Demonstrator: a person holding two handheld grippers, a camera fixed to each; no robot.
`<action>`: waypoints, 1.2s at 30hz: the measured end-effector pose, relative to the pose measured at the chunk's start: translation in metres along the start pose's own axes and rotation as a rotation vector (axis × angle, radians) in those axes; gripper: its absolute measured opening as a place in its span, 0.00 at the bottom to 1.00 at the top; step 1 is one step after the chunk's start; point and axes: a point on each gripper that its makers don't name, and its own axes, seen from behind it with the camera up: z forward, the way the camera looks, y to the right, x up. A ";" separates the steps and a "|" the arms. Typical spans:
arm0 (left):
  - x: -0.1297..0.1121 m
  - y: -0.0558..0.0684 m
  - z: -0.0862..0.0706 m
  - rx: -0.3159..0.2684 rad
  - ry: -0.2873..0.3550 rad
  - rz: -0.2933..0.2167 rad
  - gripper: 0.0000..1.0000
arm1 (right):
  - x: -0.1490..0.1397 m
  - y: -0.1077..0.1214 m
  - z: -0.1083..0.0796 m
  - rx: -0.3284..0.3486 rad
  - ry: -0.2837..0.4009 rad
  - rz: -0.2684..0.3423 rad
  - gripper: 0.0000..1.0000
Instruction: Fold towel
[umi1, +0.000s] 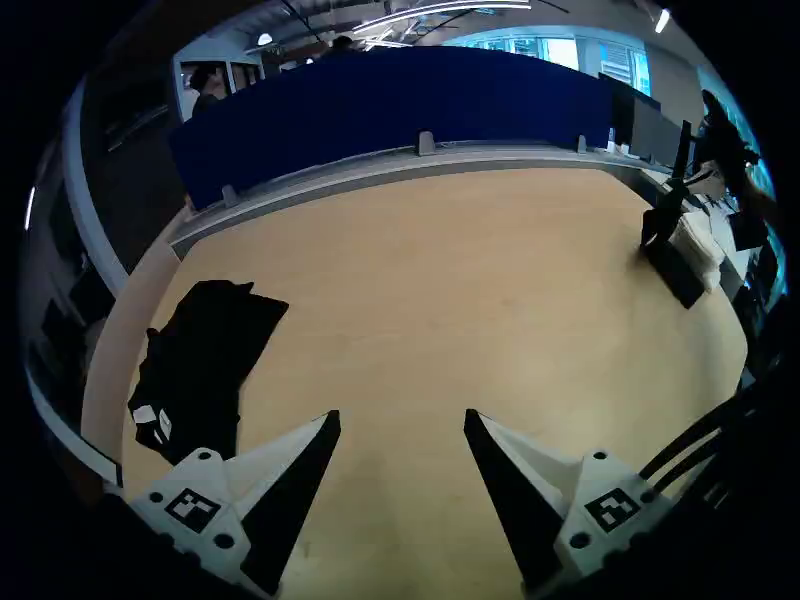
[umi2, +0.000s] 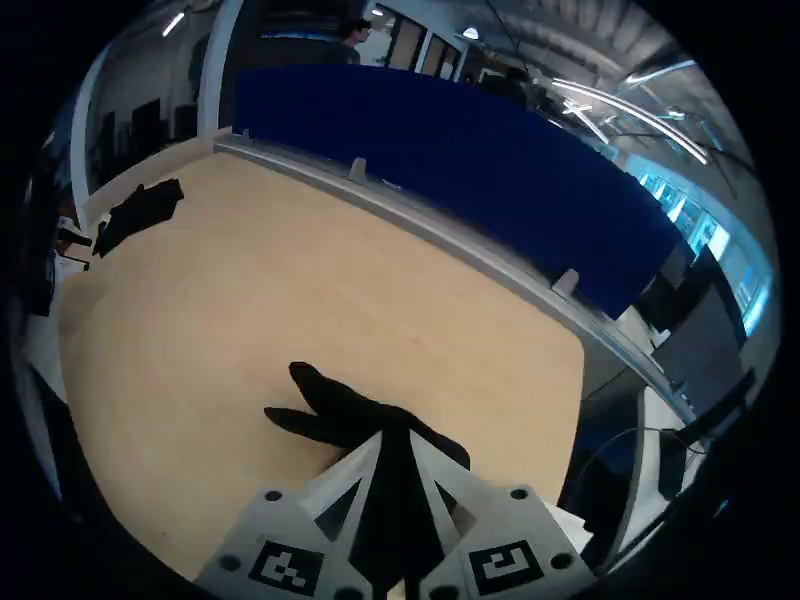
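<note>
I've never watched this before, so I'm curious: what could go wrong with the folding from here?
The right claw pinches only a bunched part of the black towel, so it might slip out or drag crooked. The left claw is open and holding nothing, so the fold may bunch up.

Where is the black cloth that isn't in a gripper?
The loose black cloth lies crumpled near the table's left edge in the left gripper view, just beyond the open left gripper.
</note>
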 end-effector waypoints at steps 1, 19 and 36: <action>0.000 0.000 0.000 0.000 0.000 0.001 0.92 | -0.005 0.000 -0.001 -0.001 -0.006 0.003 0.04; -0.004 0.003 0.000 -0.004 -0.005 0.022 0.92 | -0.098 0.004 -0.022 -0.029 -0.153 0.033 0.04; -0.003 0.004 0.001 0.004 -0.008 0.042 0.92 | -0.156 -0.001 -0.018 -0.052 -0.269 0.060 0.04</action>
